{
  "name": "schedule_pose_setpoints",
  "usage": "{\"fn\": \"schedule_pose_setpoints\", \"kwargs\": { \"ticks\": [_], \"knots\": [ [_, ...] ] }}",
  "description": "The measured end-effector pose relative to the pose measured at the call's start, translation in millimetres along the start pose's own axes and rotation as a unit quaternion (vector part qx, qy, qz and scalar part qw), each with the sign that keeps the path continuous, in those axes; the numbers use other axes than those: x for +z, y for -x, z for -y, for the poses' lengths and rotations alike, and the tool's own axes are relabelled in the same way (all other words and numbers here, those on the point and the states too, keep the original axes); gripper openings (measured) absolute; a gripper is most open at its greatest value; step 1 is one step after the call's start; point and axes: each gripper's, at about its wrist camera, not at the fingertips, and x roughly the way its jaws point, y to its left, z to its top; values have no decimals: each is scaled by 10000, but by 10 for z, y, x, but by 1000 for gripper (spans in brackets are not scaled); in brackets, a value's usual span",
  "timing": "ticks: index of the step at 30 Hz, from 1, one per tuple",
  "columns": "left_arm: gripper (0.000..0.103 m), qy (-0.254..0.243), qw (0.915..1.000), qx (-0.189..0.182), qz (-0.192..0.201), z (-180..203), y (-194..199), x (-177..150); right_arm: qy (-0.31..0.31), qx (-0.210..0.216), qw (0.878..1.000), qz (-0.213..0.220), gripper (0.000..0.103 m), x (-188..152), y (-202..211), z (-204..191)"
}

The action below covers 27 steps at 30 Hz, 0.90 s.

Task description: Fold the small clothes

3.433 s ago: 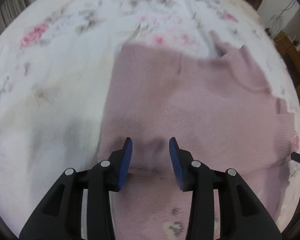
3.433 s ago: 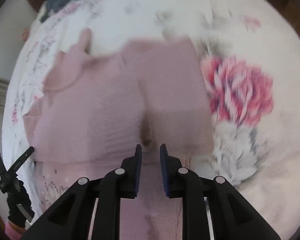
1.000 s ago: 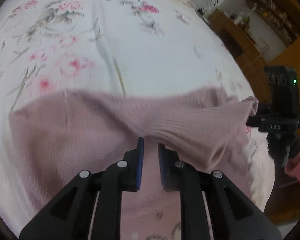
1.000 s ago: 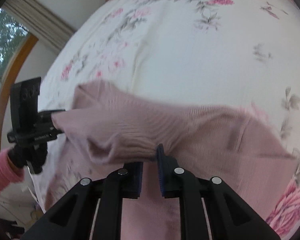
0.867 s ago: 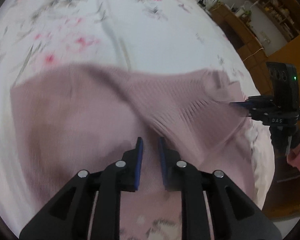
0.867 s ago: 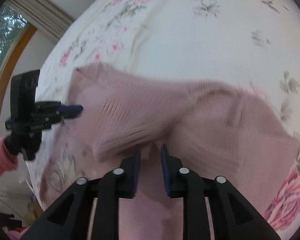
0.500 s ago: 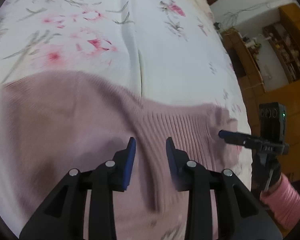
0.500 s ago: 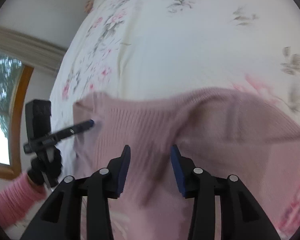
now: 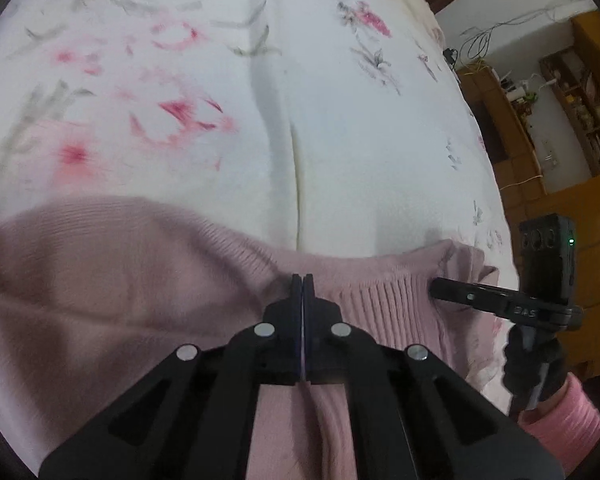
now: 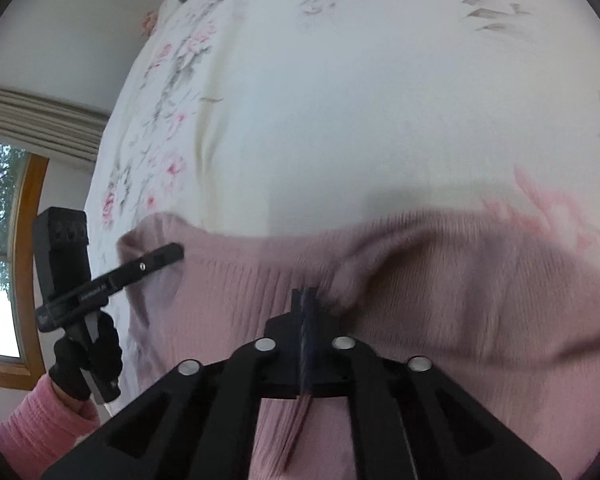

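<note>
Both grippers, left (image 9: 302, 280) and right (image 10: 305, 292), have pinched shut on the pink sweater's (image 9: 120, 280) ribbed edge since 0.5 s ago; thin knit grip, uneven pull risks slipping or skewing the fold.

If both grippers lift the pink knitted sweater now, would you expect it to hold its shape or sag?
The pink sweater would likely sag: it already drapes in soft folds. Its ribbed edge probably stretches. The left gripper and right gripper are pinching thin folds, which may slip.
</note>
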Motion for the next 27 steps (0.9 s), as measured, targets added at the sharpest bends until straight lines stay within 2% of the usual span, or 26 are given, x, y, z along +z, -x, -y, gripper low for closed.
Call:
{"fn": "schedule_pose_setpoints", "kwargs": {
  "ticks": [2,5,10,12,13,14,16,19,27],
  "knots": [
    [3,-131,9998,-4,149,87,186,-114,-25,105,9999,6,23,-164,120,-26],
    [12,-413,9990,-9,175,309,370,-348,-197,226,9995,-62,36,-439,229,-64],
    [14,-902,9956,-102,-234,653,256,-792,-591,512,9959,-453,36,-788,86,-58],
    [14,-975,9945,-30,-378,688,127,-896,-631,507,9954,-505,25,-834,-1,-53],
    [14,-951,9945,74,-439,672,71,-939,-654,489,9953,-522,14,-843,-16,-47],
    [14,-859,9948,144,-520,620,8,-967,-664,482,9953,-507,13,-858,-5,-37],
    [13,-690,9962,106,-525,525,-40,-985,-677,287,9964,-430,11,-880,45,-2],
    [9,-380,9979,-73,-522,375,-59,-992,-706,208,9963,-433,10,-950,58,65],
    [10,-329,9984,53,-464,311,-51,-1023,-651,64,9972,-349,9,-1012,-51,86]
  ]
}}
